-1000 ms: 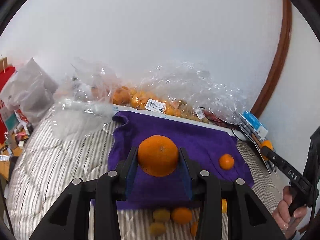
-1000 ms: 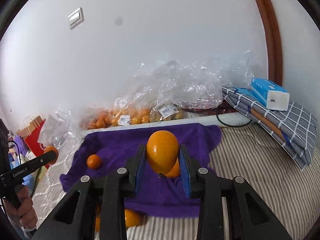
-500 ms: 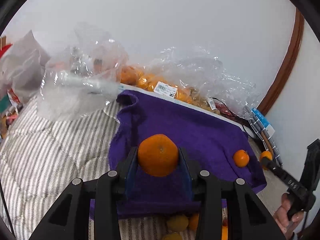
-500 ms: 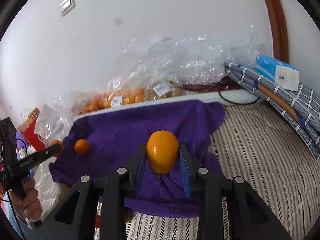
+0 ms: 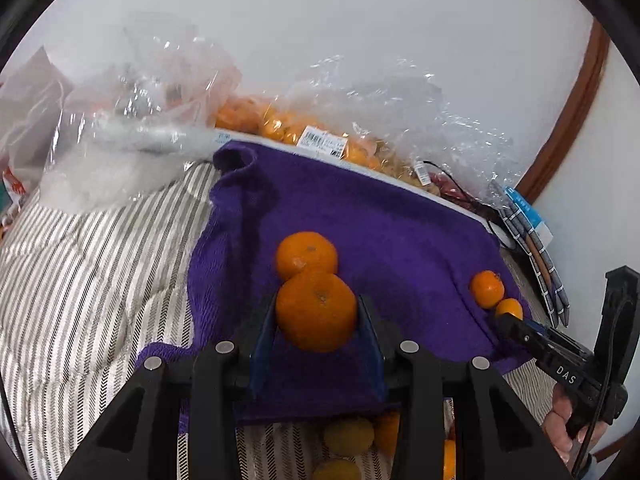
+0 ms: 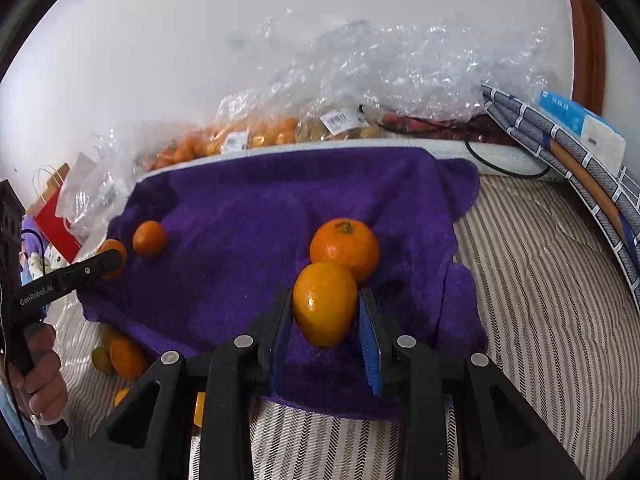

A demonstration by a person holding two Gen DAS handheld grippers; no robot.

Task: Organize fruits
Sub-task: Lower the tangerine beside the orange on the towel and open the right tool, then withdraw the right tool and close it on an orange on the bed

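My left gripper (image 5: 316, 312) is shut on a mandarin (image 5: 316, 310), held just above the purple towel (image 5: 400, 240). Another mandarin (image 5: 306, 254) lies on the towel right behind it. My right gripper (image 6: 325, 304) is shut on a smooth orange (image 6: 325, 302), low over the towel (image 6: 240, 232). A larger orange (image 6: 345, 246) lies on the towel just beyond it. In the left wrist view the right gripper's tip holds its orange (image 5: 509, 308) next to a small mandarin (image 5: 486, 289). In the right wrist view the left gripper's mandarin (image 6: 114, 258) shows beside a mandarin (image 6: 149, 238).
Loose fruit (image 5: 348, 436) lies on the striped bedding (image 5: 80, 280) below the towel's near edge, also in the right wrist view (image 6: 124, 356). Plastic bags of oranges (image 5: 280, 124) line the wall. Folded checked cloth and a blue box (image 6: 580, 120) are at the right.
Both grippers have come down and forward toward the towel with their fruit. A resting fruit now shows just beyond each gripper.
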